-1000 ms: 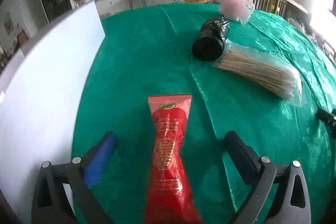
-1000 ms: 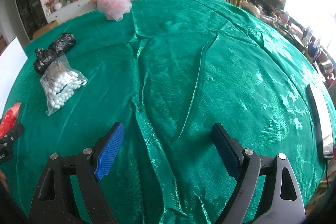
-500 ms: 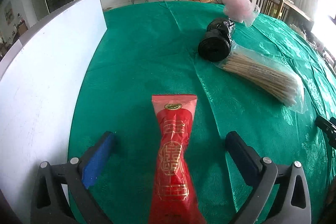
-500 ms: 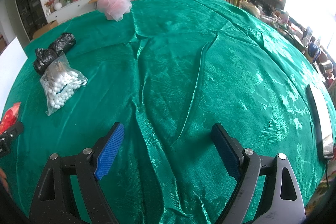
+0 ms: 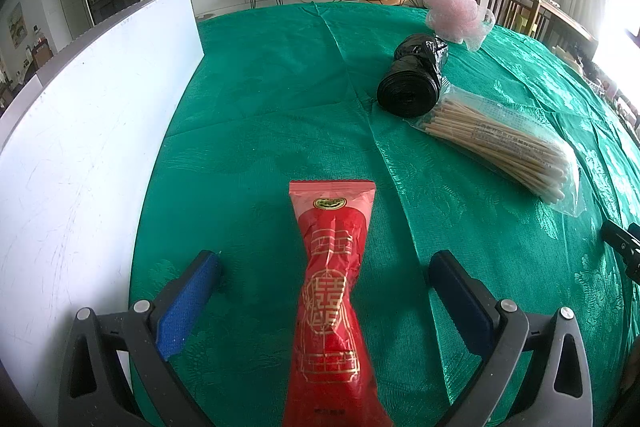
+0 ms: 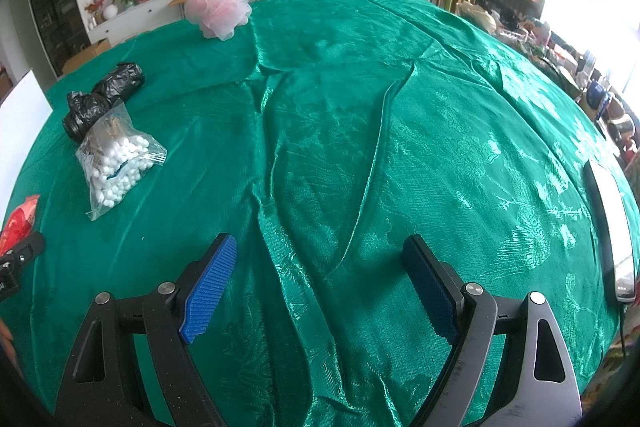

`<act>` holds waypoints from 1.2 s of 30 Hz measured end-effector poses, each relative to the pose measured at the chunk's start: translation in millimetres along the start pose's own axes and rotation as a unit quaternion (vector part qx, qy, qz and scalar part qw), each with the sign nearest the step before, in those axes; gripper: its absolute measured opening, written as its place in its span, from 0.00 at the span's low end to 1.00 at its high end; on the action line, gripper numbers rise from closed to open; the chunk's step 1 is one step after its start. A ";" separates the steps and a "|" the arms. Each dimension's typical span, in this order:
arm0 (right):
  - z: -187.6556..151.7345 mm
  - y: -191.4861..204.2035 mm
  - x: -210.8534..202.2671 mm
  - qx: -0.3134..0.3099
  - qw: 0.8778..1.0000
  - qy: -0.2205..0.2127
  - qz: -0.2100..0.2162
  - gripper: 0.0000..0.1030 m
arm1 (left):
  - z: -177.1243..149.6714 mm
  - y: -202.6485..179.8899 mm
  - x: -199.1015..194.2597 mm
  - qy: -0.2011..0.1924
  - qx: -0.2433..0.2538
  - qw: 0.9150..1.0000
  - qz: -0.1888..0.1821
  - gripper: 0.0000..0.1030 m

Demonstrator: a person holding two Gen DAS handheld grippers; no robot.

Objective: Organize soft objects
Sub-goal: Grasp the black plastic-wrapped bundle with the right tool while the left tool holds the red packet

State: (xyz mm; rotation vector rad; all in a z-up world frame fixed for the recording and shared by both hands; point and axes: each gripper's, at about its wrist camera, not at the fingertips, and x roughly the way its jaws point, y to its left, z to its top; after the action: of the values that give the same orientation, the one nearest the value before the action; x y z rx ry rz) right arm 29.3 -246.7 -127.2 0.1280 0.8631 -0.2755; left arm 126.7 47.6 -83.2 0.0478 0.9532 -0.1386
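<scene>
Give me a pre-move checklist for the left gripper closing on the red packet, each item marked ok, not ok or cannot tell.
1. Left gripper open wide enough: ok, both fingers stand clear of the red packet.
2. Packet centred between the fingers: ok.
3. Fingers down at cloth level: cannot tell.
4. Neighbours out of the way: ok, the black bag roll and swab bag lie apart, further out on the green tablecloth.
5. White board clear of the left finger: ok, though near.
6. Right gripper free: ok, open over bare cloth, holding nothing.
</scene>
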 end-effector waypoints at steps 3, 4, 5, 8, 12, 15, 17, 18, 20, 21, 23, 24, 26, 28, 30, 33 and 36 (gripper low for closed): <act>0.0 0.0 0.0 0.000 1.000 0.000 0.000 0.85 | -0.1 -0.2 -0.3 0.000 0.000 1.000 0.000 1.00; 0.0 0.0 0.0 0.000 1.000 0.000 0.000 0.85 | -0.1 0.1 0.0 0.000 0.000 1.000 0.000 1.00; 0.0 0.0 0.0 0.000 1.000 0.000 0.000 0.85 | -0.1 -0.2 -0.2 0.000 0.000 1.000 0.000 1.00; 0.0 0.0 0.0 0.000 1.000 0.000 0.000 0.85 | -0.2 0.0 0.0 0.000 0.000 1.000 0.000 1.00; 0.0 0.0 -0.1 0.000 1.000 0.000 0.000 0.85 | -0.3 -0.2 -0.2 0.000 0.000 1.000 0.000 1.00; 0.1 -0.3 -0.2 0.001 1.000 0.000 0.003 0.85 | -0.4 -0.3 -0.3 0.000 0.000 1.000 0.000 1.00; 0.2 -3.3 -2.9 0.008 1.000 -0.005 0.018 0.83 | -0.4 -0.1 -0.2 0.000 0.000 1.000 0.000 1.00; 2.8 -9.9 -8.6 0.031 0.999 -0.018 0.026 0.82 | -0.4 -0.2 -0.3 0.000 0.000 1.000 0.000 1.00; 15.2 -13.4 -26.3 0.060 0.996 -0.055 0.027 0.85 | -0.5 -0.1 -0.2 0.000 0.000 1.000 0.000 1.00; 29.3 -6.1 -38.0 0.057 0.995 -0.071 0.048 0.85 | -0.7 -0.4 -0.6 0.000 0.000 1.000 0.000 1.00; 58.7 21.3 -47.8 0.024 0.992 -0.063 0.103 0.85 | -0.5 0.1 -0.3 0.000 0.000 1.000 0.000 1.00; 77.8 48.0 -48.1 -0.012 0.990 -0.044 0.135 0.85 | -0.5 0.1 -0.4 0.000 0.000 1.000 0.000 1.00; 101.9 94.9 -40.6 -0.073 0.983 -0.008 0.167 0.84 | -0.5 0.1 -0.3 0.000 0.000 1.000 0.000 1.00; 121.1 141.8 -21.7 -0.107 0.976 0.018 0.190 0.84 | -0.6 0.3 -0.4 0.000 0.000 1.000 0.000 1.00; 135.6 179.0 12.6 -0.113 0.970 0.076 0.203 0.84 | -0.7 0.5 -0.6 0.000 0.000 1.000 0.000 1.00; 141.0 217.7 66.9 -0.099 0.965 0.169 0.174 0.83 | -0.8 0.9 -0.7 0.000 0.000 1.000 0.000 1.00; 136.7 238.3 93.7 -0.102 0.966 0.198 0.135 0.82 | -1.0 1.2 -0.8 0.000 0.000 1.000 0.000 1.00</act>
State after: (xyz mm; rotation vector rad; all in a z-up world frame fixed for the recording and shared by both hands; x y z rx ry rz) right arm 256.2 -66.5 -110.6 0.1084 1.2507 0.1002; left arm 125.6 48.9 -83.1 0.0466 0.9527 -0.1390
